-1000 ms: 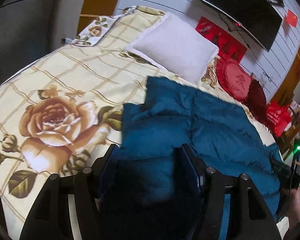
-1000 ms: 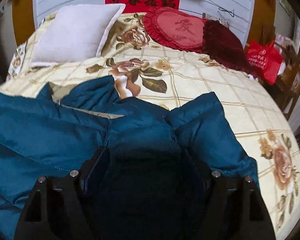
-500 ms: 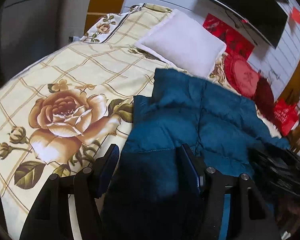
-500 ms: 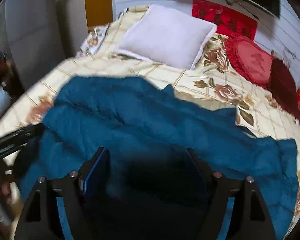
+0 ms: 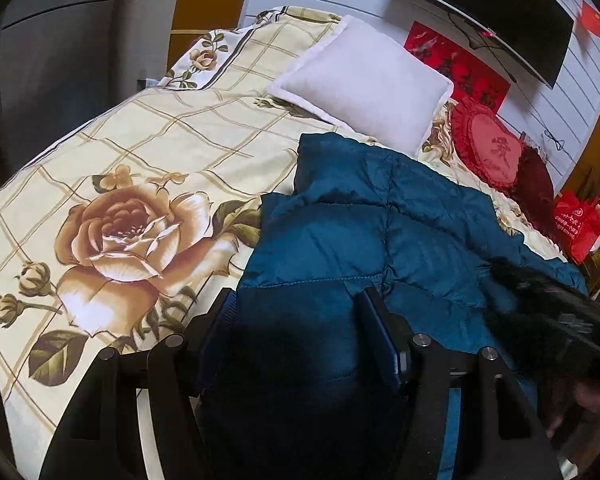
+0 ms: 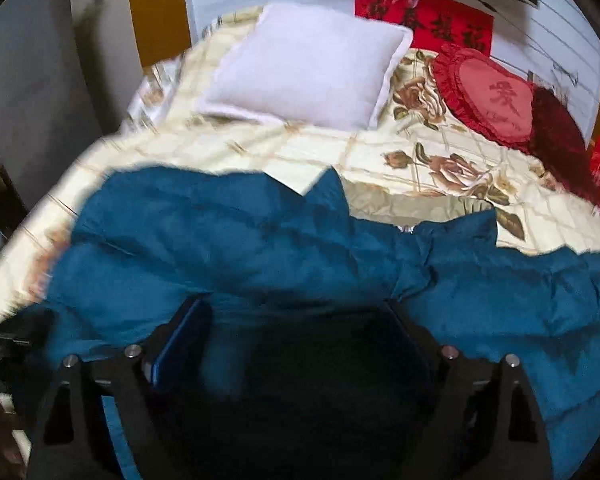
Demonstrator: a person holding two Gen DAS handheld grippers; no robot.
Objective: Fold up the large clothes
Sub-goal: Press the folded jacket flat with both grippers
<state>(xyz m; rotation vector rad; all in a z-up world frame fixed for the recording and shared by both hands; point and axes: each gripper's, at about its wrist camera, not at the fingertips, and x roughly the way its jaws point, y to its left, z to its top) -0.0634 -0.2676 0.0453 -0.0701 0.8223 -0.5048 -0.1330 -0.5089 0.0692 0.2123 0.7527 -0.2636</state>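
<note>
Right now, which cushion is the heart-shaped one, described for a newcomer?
On the rose-print bedspread, look toward the headboard wall, past the plain white square pillow. The red heart-shaped cushion lies beside it, frilled, with a Chinese character stitched in its centre.

My left claw [image 5: 300, 312] has a fold of the teal padded jacket [image 5: 380, 220] bunched between its fingers, the rest spread over the rose-print bed [image 5: 140, 152] toward a white pillow [image 5: 364, 84] and red heart cushion [image 5: 496, 152], my right claw [image 5: 552, 312] blurred beside it.
</note>
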